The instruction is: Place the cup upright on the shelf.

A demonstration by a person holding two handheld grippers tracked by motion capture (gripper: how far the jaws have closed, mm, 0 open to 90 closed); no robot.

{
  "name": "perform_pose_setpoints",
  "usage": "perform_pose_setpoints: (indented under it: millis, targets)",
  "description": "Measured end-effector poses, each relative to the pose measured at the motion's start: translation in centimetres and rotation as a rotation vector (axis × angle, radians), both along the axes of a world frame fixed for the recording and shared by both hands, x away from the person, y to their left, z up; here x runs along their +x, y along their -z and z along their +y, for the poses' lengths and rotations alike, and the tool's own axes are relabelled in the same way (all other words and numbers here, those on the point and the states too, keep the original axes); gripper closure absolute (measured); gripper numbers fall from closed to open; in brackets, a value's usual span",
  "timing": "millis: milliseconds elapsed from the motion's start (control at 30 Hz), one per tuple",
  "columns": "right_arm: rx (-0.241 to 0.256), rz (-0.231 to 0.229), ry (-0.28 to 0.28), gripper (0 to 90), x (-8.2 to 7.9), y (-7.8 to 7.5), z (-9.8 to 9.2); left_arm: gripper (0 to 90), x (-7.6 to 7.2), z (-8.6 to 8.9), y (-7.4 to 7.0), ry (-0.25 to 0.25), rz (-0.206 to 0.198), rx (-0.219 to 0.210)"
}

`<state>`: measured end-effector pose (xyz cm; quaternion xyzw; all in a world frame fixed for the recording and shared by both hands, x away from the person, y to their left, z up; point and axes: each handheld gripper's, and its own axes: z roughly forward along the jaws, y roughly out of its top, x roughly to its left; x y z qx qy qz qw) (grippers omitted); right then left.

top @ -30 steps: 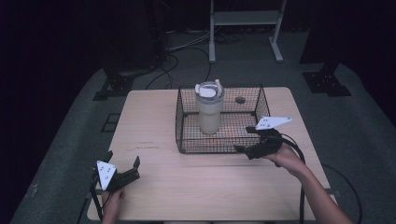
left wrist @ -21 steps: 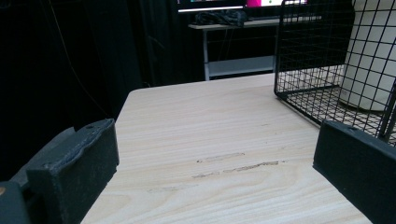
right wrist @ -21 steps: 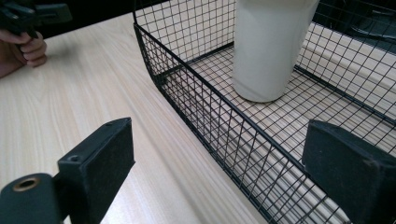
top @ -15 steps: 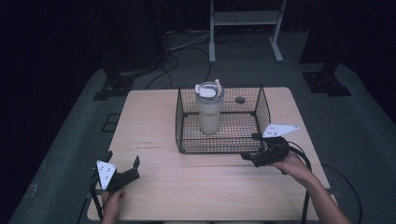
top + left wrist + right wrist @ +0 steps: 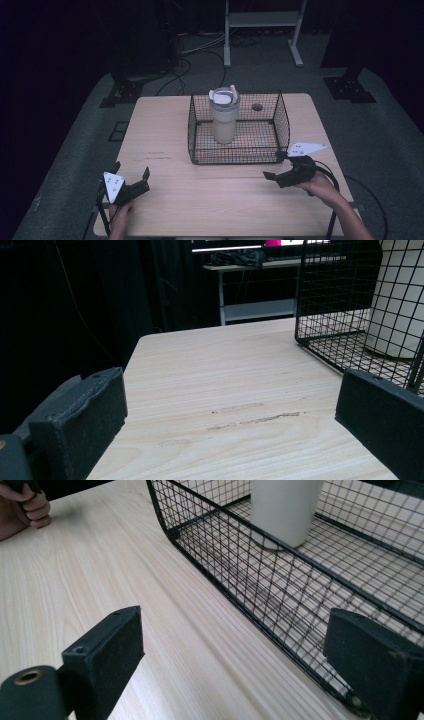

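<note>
Your right gripper, jaws wide apart at lower right, could snag the basket and tip the tumbler.

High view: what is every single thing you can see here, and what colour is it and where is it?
table: one, light wood, middle of the view
wire basket: one, black, far middle of the table
tumbler: one, cream with a white lid, standing upright inside the wire basket
hole: one, dark, in the tabletop behind the basket
frame: one, white, on the floor beyond the table
left hand-held gripper: one, black, open, near left corner
right hand-held gripper: one, black, open, beside the basket's near right corner
</note>
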<state>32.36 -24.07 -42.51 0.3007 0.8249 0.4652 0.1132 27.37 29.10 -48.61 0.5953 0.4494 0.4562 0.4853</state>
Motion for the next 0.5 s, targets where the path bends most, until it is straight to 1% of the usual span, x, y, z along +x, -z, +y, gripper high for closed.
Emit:
perform_pose_setpoints:
  millis: [33,67,267,367,433,467,500]
  targets:
    - [0.001,0.0,0.004,8.5,-0.1,0.1,-0.1,0.0,0.0,0.0,0.0,-0.001,0.0,0.0]
    - [0.012,0.004,0.013,8.5,-0.3,0.3,-0.5,0.0,0.0,0.0,0.0,-0.002,0.0,0.001]
    - [0.021,0.011,0.036,8.5,-1.2,1.1,-1.6,0.0,0.0,0.0,0.0,-0.003,0.001,0.001]
    - [0.029,0.014,0.038,8.5,-1.4,1.3,-1.8,0.0,0.0,0.0,0.0,-0.004,0.001,0.0]
    - [0.031,0.014,0.044,8.5,-1.9,1.7,-1.8,0.0,0.0,0.0,0.0,-0.007,0.002,0.002]
    - [0.027,0.012,0.045,8.5,-2.5,2.1,-1.8,0.0,0.0,0.0,0.0,-0.007,0.003,0.004]
    - [0.027,0.012,0.045,8.5,-2.5,2.1,-1.8,0.0,0.0,-0.1,0.0,-0.006,0.003,0.004]
